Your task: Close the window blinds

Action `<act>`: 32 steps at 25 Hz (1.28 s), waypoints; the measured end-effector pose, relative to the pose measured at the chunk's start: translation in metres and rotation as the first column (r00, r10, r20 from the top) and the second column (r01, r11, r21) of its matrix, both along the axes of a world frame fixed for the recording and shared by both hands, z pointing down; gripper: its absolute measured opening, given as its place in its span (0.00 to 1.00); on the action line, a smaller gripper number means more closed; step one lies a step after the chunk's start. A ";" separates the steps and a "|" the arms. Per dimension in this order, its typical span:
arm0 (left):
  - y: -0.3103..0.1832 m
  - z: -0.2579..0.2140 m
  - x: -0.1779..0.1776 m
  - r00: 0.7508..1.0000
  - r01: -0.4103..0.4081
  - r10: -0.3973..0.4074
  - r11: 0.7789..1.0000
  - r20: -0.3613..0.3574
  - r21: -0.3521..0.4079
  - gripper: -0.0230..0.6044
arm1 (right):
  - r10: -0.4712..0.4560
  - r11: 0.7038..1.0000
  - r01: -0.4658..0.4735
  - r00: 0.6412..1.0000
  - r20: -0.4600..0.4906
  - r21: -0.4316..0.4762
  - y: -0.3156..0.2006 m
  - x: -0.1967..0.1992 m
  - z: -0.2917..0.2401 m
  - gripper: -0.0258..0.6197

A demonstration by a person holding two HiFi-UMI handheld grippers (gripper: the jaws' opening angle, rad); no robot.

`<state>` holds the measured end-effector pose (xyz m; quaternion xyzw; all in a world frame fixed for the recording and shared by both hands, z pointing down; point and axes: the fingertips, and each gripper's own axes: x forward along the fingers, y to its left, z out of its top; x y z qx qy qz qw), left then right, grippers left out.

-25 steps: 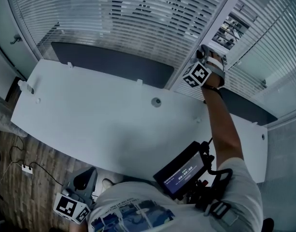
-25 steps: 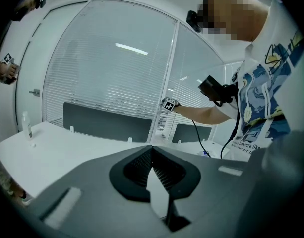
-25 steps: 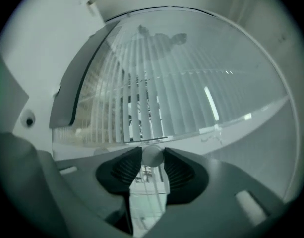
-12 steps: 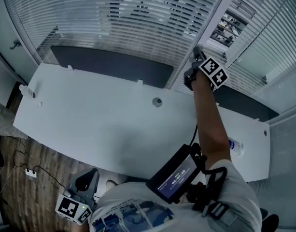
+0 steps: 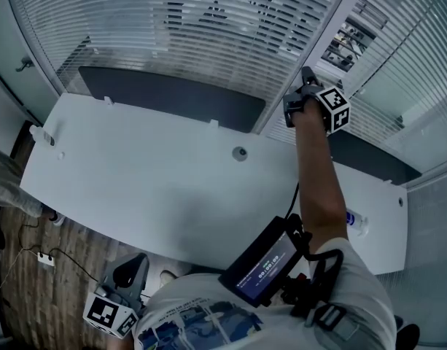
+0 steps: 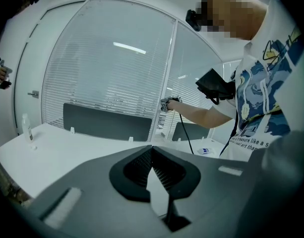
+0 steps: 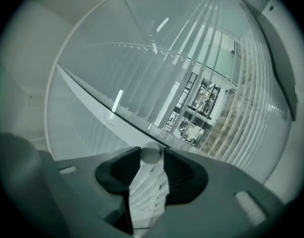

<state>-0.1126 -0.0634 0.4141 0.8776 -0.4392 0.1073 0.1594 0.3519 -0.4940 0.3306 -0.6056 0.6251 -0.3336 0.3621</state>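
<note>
Since a sec ago the right gripper [image 5: 308, 77] has rolled at the wrist. Its marker cube [image 5: 335, 109] was on the hand's 9 o'clock side and now sits on the 3 o'clock side. The forearm slid a bit toward 3 o'clock too, uncovering a clear bottle [image 5: 356, 221] on the desk at 4 o'clock. The left gripper [image 6: 152, 152] has barely shifted.

Head view, big to small:
- The blinds [image 5: 208, 28] fill the top from 10 to 2 o'clock, slats angled w/ dark gaps b/w them.
- A white desk [image 5: 150, 188] spans the middle from 9 to 4 o'clock.
- A dark divider panel [image 5: 172, 97] stands along the desk's far edge at 11-12 o'clock.
- A white window post [image 5: 321, 39] runs up at 1 o'clock b/w two blind sections.
- A screen unit [image 5: 265, 262] hangs at the person's chest, 5 o'clock.

The right gripper is up at 1 o'clock, against the post and just beside the blinds. In the right gripper view its fingers are closing. A round pale knob [image 7: 151, 153] sits b/w the fingertips and nearly fills the gap, not plainly squeezed.

The left gripper hangs low at 7 o'clock in the head view, off the desk's near edge. Its fingers meet at the tips w/ nothing b/w them.

A small bottle [image 5: 38, 133] stands at the desk's 9 o'clock end.
</note>
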 end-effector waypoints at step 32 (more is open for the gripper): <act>0.000 -0.001 -0.002 1.000 0.018 -0.018 1.000 -0.022 -0.002 0.04 | -0.015 0.955 -0.233 0.576 -0.817 -0.182 -0.002 -0.004 -0.010 0.23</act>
